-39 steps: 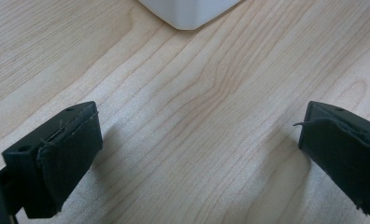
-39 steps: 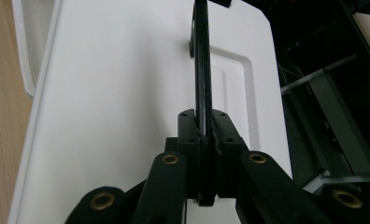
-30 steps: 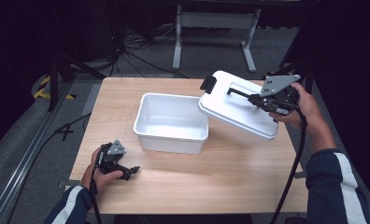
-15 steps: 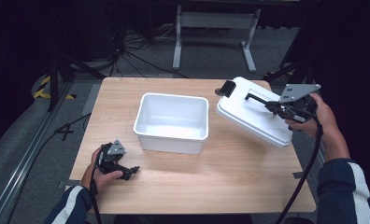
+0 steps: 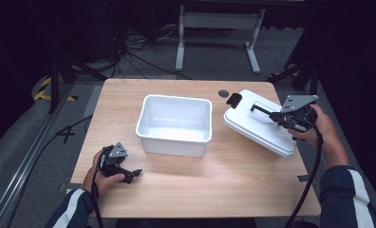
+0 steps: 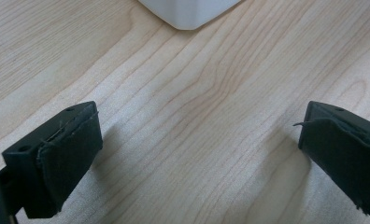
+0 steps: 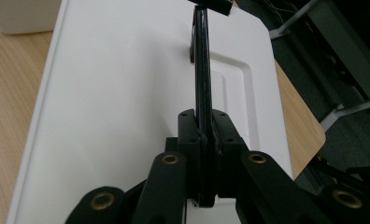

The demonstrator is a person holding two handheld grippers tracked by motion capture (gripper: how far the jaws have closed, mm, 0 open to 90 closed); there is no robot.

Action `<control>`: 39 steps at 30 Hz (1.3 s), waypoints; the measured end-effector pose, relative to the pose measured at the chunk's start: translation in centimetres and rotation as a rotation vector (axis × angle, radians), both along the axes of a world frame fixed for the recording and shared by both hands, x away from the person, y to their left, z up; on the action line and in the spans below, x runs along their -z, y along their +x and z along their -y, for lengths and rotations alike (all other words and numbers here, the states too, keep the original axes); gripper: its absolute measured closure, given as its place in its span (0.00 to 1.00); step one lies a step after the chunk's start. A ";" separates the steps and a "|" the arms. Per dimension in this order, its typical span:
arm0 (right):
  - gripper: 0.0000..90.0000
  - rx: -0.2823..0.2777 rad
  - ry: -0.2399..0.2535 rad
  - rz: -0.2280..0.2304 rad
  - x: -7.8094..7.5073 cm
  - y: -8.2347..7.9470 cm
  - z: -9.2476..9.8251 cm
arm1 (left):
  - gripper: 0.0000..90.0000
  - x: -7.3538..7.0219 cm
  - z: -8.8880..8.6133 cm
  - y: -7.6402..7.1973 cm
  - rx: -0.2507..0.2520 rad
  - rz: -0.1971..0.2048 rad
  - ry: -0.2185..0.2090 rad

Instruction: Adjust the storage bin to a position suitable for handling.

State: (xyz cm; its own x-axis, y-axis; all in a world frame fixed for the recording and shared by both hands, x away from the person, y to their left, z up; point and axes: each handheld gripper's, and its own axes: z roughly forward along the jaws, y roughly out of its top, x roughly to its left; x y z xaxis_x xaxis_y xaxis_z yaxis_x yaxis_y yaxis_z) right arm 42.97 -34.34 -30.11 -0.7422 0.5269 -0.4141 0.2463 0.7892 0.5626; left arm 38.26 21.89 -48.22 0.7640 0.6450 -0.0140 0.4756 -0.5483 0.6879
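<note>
Lid (image 5: 259,127) hangs from the right gripper (image 5: 276,115), clamped on its thin black handle (image 7: 202,60), bin (image 5: 175,124) off to the side. Could swing or slip, honestly. Left gripper (image 5: 129,174) sits open.

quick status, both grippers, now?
Left gripper: open, holding nothing, low over the wooden table.
Right gripper: shut on the black handle of the white lid.
</note>
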 end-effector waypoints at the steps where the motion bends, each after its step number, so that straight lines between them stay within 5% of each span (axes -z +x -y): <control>1: 0.94 0.000 0.000 0.000 0.0 0.0 0.0 | 0.00 0.0 0.0 0.0 0.000 0.000 0.000; 23: 0.94 0.047 0.004 -0.085 5.8 3.4 -1.0 | 0.00 0.0 0.0 0.0 0.001 0.000 0.001; 39: 0.94 0.053 0.011 -0.135 8.1 4.5 -1.2 | 0.00 0.0 0.0 0.0 0.001 0.000 0.001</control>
State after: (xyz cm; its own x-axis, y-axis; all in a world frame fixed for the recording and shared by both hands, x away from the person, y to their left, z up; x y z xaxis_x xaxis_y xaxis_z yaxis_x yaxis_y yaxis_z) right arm 47.50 -33.16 -38.26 -0.7618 0.5707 -0.3064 0.3614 0.7670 0.5301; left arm 38.26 21.89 -48.22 0.7644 0.6445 -0.0139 0.4754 -0.5490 0.6874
